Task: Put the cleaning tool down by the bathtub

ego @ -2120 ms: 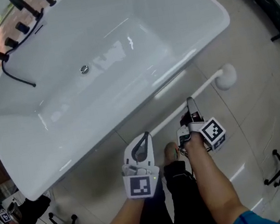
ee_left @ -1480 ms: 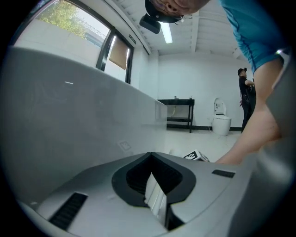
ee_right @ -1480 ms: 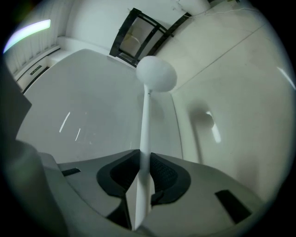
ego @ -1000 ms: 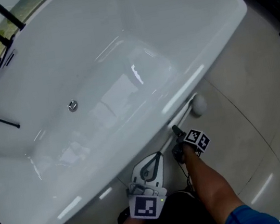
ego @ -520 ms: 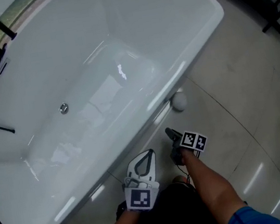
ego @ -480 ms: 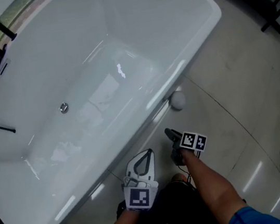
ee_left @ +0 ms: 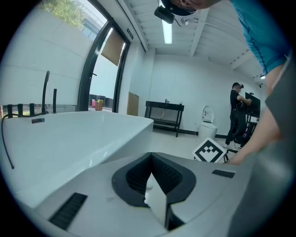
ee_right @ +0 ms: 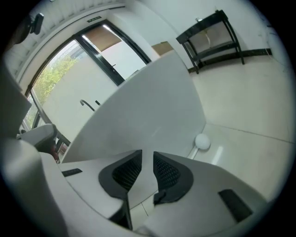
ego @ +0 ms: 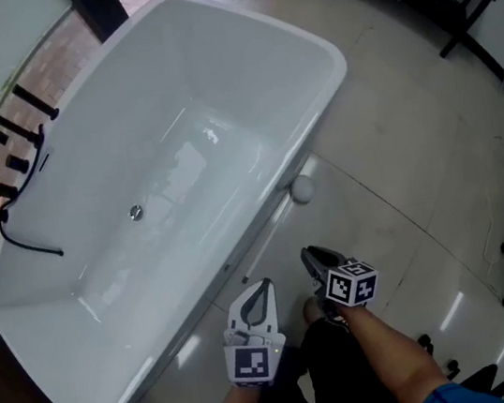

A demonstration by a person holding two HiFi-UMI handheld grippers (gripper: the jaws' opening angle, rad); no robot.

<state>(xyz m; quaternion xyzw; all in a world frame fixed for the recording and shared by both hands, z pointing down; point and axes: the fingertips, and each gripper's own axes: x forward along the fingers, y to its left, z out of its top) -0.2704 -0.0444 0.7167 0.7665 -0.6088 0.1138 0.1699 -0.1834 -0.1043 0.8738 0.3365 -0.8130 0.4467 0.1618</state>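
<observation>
The cleaning tool (ego: 302,190) lies on the floor (ego: 418,169) against the bathtub (ego: 333,64), its handle seemingly along the tub's foot, so the task looks done. The right gripper (ego: 316,257) is empty, and its jaws have just been closing to a narrow gap. The left gripper's (ego: 264,284) 2 jaws meet on nothing.

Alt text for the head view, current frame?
A long-handled cleaning tool lies on the tiled floor beside the near side of the white bathtub. Below it, the person holds both grippers clear of it: left gripper shut, right gripper empty, its jaws having just been closing.
</observation>
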